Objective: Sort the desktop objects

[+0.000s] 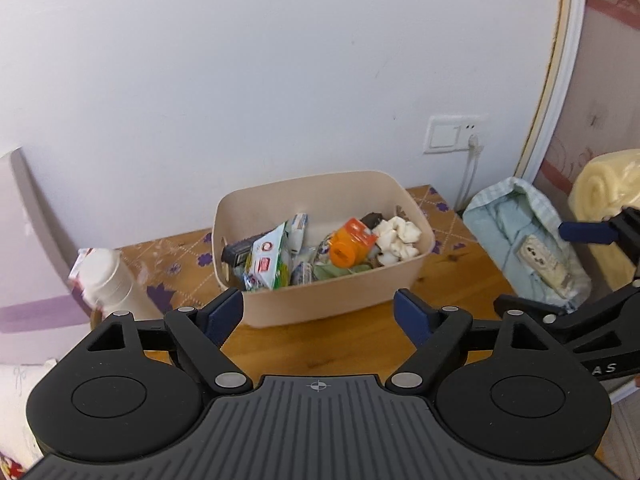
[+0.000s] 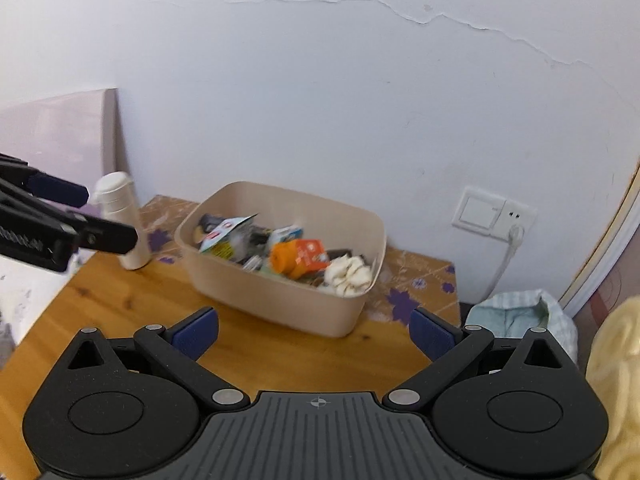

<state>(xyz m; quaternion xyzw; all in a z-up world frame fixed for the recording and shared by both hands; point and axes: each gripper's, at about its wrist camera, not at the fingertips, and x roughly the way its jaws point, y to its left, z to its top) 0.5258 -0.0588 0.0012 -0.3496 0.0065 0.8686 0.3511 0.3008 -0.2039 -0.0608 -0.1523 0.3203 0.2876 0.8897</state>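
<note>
Wooden table (image 1: 320, 344) – filled bin (image 1: 332, 292) ahead of parted, empty fingers (image 1: 224, 316)

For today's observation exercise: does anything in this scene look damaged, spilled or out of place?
Yes: a long jagged crack runs across the wall above the beige bin. The bin's contents are a loose jumble, but nothing has spilled onto the wooden table. The white bottle stands upright.

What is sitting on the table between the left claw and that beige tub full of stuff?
Nothing. In the left wrist view, only bare wooden tabletop separates the open left gripper from the beige tub.
</note>
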